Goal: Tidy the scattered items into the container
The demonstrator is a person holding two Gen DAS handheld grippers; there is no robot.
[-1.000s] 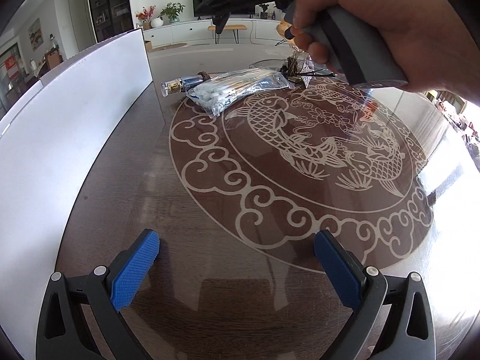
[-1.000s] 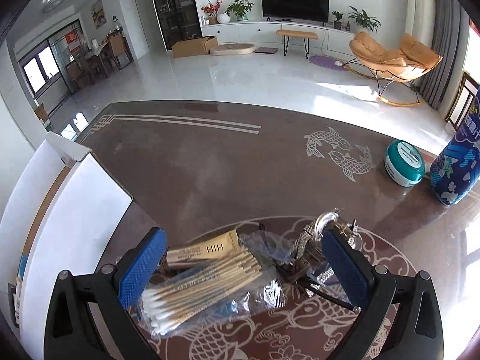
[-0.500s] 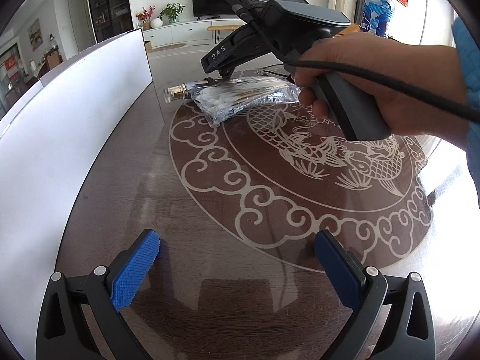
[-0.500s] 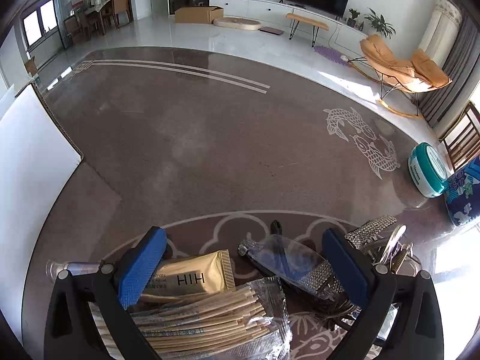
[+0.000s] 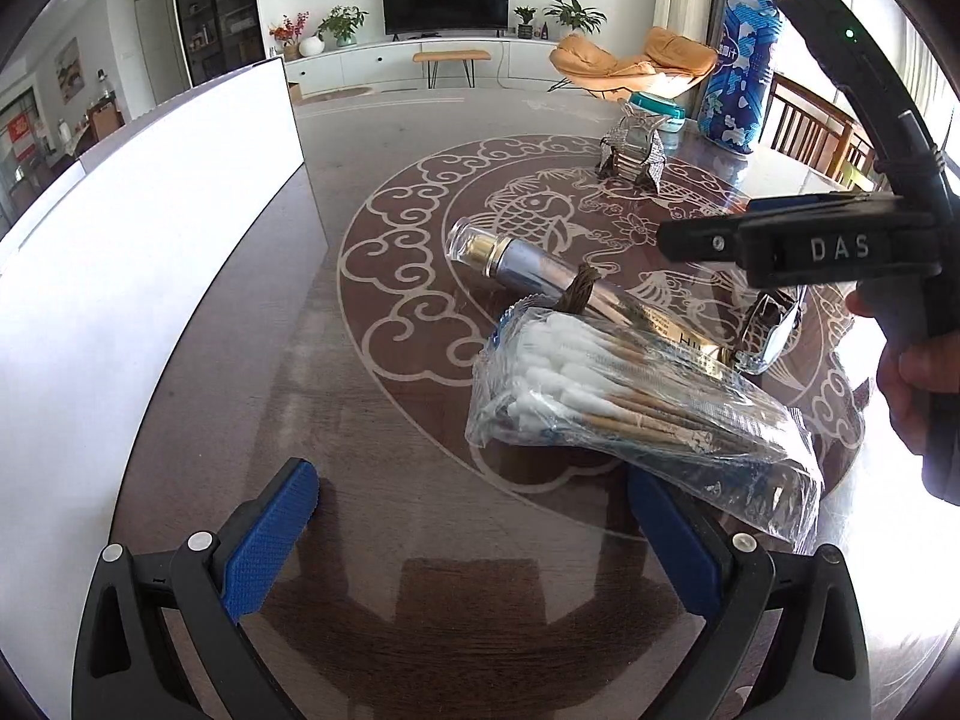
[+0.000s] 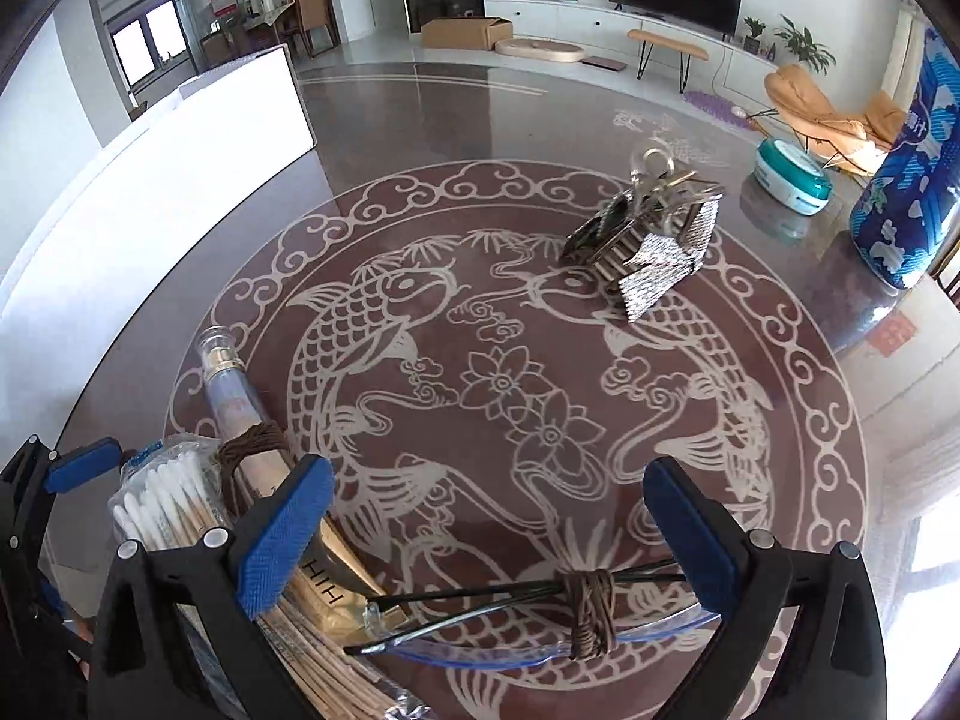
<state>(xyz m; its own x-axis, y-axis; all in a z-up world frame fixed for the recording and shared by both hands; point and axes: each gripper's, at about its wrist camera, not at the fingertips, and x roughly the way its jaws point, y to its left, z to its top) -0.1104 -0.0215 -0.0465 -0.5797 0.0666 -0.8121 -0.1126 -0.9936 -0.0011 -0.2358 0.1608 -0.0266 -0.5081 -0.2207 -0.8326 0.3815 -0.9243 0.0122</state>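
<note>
Both tools wide apart, gripping nothing. Cotton swab bag (image 5: 636, 408) lies on counter (image 5: 390, 540), overlapping right pad of left tool (image 5: 474, 528), long axis running right. Right tool (image 6: 486, 528) hovers beside it. White container (image 5: 150, 228) far left; left tool nearer.

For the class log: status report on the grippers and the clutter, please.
Left gripper open, empty, beside cotton swab bag. Right gripper open over glasses. Nothing binned yet.
</note>
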